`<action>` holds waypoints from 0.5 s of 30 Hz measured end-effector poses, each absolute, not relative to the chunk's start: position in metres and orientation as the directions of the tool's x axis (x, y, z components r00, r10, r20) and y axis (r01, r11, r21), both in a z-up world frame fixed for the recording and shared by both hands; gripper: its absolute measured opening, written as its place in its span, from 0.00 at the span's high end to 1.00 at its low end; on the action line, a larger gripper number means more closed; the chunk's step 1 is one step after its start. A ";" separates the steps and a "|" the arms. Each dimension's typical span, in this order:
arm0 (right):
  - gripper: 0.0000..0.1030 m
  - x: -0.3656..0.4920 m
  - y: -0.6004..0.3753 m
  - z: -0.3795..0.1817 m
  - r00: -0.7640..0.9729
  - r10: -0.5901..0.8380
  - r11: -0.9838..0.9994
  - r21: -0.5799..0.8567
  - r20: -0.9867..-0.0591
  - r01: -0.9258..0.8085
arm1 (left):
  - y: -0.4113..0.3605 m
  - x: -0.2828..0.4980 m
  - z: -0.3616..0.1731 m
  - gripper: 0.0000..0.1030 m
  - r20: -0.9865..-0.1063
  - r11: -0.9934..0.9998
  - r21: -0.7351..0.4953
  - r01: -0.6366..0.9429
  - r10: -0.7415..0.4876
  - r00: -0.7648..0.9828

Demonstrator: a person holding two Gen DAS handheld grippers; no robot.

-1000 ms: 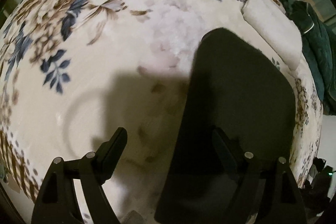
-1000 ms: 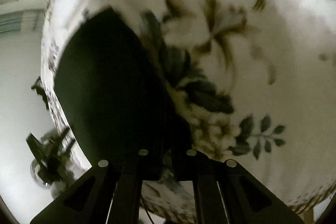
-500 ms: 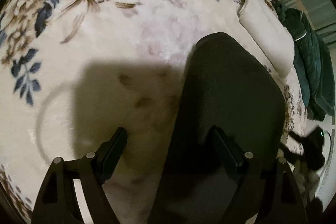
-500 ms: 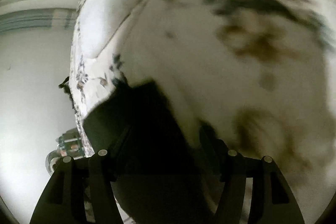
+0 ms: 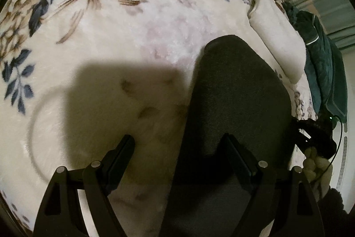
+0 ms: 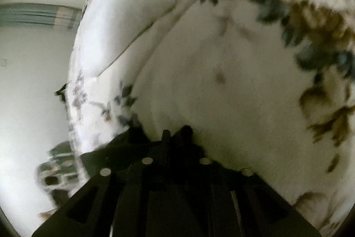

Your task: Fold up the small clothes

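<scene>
A dark folded garment (image 5: 235,103) lies flat on the cream floral blanket (image 5: 133,26). My left gripper (image 5: 179,146) is open just above the garment's near left edge; its right finger (image 5: 237,154) is over the cloth and its left finger (image 5: 122,152) over bare blanket. In the right wrist view my right gripper (image 6: 175,134) is shut, with dark cloth (image 6: 119,148) bunched at and beside its tips; the view is blurred, so the pinch itself is not sharp.
A white pillow (image 5: 279,37) lies at the blanket's far right, also in the right wrist view (image 6: 124,14). A dark green garment (image 5: 326,68) hangs past the bed's right edge. The bed edge and pale floor (image 6: 33,92) show left of my right gripper.
My right gripper opened half a second ago and is now shut at the dark cloth, and its view swung toward the pillow. My left gripper stayed open and shifted slightly over the garment.
</scene>
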State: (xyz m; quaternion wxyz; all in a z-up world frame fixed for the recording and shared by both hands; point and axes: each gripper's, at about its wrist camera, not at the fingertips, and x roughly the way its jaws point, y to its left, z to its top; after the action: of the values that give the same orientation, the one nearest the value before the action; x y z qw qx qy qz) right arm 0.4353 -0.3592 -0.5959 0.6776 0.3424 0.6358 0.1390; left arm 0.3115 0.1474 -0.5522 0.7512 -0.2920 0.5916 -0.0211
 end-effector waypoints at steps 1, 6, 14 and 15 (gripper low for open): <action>0.55 0.434 -0.370 -0.598 0.116 0.668 0.690 0.671 -0.735 0.271 | 0.149 0.310 -0.552 0.20 -0.871 0.826 -0.474 -0.305 -0.390 0.299; 0.29 0.401 -0.395 -0.625 -0.050 0.837 0.530 0.786 -0.544 0.319 | 0.153 0.306 -0.556 0.20 -0.832 0.802 -0.538 -0.259 -0.458 0.312; 0.27 0.364 -0.356 -0.648 -0.176 0.899 0.437 0.853 -0.401 0.286 | 0.153 0.309 -0.574 0.16 -0.744 0.713 -0.659 -0.241 -0.572 0.345; 0.27 0.364 -0.349 -0.650 -0.177 0.907 0.420 0.859 -0.383 0.292 | 0.152 0.311 -0.575 0.14 -0.737 0.703 -0.668 -0.244 -0.579 0.349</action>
State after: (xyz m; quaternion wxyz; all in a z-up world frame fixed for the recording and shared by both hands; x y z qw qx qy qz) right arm 0.3639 -0.3490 -0.6505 0.4753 0.4309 0.6956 0.3233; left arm 0.3106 0.1525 -0.5750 0.7343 -0.3682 0.5589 -0.1140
